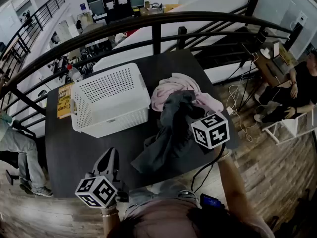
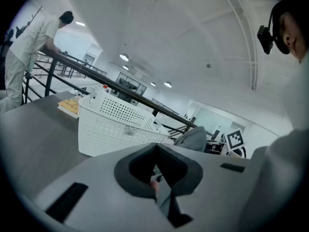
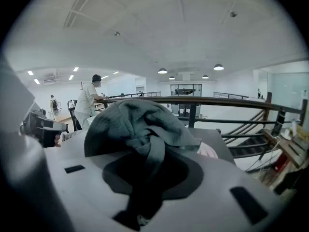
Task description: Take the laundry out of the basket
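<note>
1. Lower grey cloth (image 1: 168, 133), pinched tight in right gripper (image 3: 147, 170), onto pink cloth (image 1: 173, 86) on table (image 1: 69, 148), right of basket (image 1: 114, 120).
2. Release only once settled; avoid snagging.
3. Leave left gripper (image 2: 155, 170), jaws together and empty, clear.

Dark table (image 1: 74, 148) set against a curved black railing (image 1: 156, 21), with a yellow book (image 1: 64, 100) lying flat at its left edge and a clear bottle with a red cap (image 1: 74, 73) just behind the book, at the far left corner. Beyond the table's right edge, white cables (image 1: 237, 114) trail over a wooden plank floor (image 1: 277, 182), where a person in dark clothes (image 1: 292, 90) sits. A second person (image 1: 20, 150), in light trousers, is off the table's left edge.
</note>
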`<state>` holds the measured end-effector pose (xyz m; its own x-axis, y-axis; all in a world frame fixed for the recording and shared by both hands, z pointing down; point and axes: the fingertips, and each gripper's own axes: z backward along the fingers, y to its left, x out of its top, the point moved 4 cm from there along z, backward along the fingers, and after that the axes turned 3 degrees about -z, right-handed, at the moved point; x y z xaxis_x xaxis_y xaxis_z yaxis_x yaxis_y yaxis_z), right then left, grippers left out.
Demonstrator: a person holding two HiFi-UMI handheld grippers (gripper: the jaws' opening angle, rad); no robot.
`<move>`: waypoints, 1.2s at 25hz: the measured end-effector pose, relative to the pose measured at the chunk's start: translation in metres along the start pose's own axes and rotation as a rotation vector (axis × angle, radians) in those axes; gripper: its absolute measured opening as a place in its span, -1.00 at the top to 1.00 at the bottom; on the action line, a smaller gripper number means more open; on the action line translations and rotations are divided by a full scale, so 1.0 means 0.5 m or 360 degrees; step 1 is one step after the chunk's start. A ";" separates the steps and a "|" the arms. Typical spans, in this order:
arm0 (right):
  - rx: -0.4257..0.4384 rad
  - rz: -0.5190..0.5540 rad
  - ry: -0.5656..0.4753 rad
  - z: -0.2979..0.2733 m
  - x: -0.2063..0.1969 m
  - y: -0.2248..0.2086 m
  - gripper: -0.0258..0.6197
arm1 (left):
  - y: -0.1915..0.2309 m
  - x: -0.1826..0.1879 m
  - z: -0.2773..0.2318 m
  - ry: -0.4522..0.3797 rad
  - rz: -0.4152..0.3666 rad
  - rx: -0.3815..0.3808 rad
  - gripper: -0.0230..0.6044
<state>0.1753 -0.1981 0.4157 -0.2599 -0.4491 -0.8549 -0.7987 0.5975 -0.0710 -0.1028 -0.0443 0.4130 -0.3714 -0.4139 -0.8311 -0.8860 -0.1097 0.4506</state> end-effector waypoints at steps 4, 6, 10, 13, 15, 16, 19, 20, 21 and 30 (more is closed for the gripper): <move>0.0041 -0.0004 0.0057 -0.044 -0.042 -0.003 0.62 | -0.004 -0.003 -0.009 -0.0006 0.0009 0.0023 0.93; 0.0037 0.0003 0.0088 -0.068 -0.059 -0.004 0.61 | -0.004 -0.002 -0.015 -0.0007 0.0015 0.0031 0.93; 0.0046 -0.0007 0.0135 -0.107 -0.094 -0.005 0.55 | -0.008 -0.006 -0.027 -0.0004 0.0026 0.0045 0.93; 0.0063 -0.0014 0.0146 -0.119 -0.105 0.000 0.42 | -0.003 -0.009 -0.028 -0.0006 0.0030 0.0057 0.93; 0.0063 -0.0013 0.0136 -0.122 -0.105 0.003 0.35 | 0.003 -0.011 -0.026 -0.0008 0.0039 0.0067 0.93; 0.0059 -0.0017 0.0126 -0.121 -0.105 0.003 0.32 | 0.006 -0.012 -0.024 -0.0008 0.0044 0.0072 0.93; 0.0026 -0.0046 0.0075 -0.112 -0.102 0.001 0.29 | 0.012 -0.017 -0.017 -0.0009 0.0050 0.0076 0.93; 0.0012 -0.0053 0.0053 -0.107 -0.099 0.001 0.28 | 0.013 -0.018 -0.015 -0.0010 0.0050 0.0074 0.93; -0.0002 -0.0053 0.0033 -0.101 -0.094 0.002 0.28 | 0.015 -0.019 -0.012 -0.0010 0.0052 0.0072 0.93; -0.0133 0.0034 -0.0101 -0.021 -0.071 0.035 0.28 | 0.009 -0.040 0.044 0.0003 0.0051 0.0047 0.93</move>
<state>0.1648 -0.1786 0.4500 -0.2445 -0.3925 -0.8867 -0.8366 0.5476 -0.0118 -0.1053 -0.0166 0.4245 -0.3995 -0.4182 -0.8158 -0.8814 -0.0695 0.4673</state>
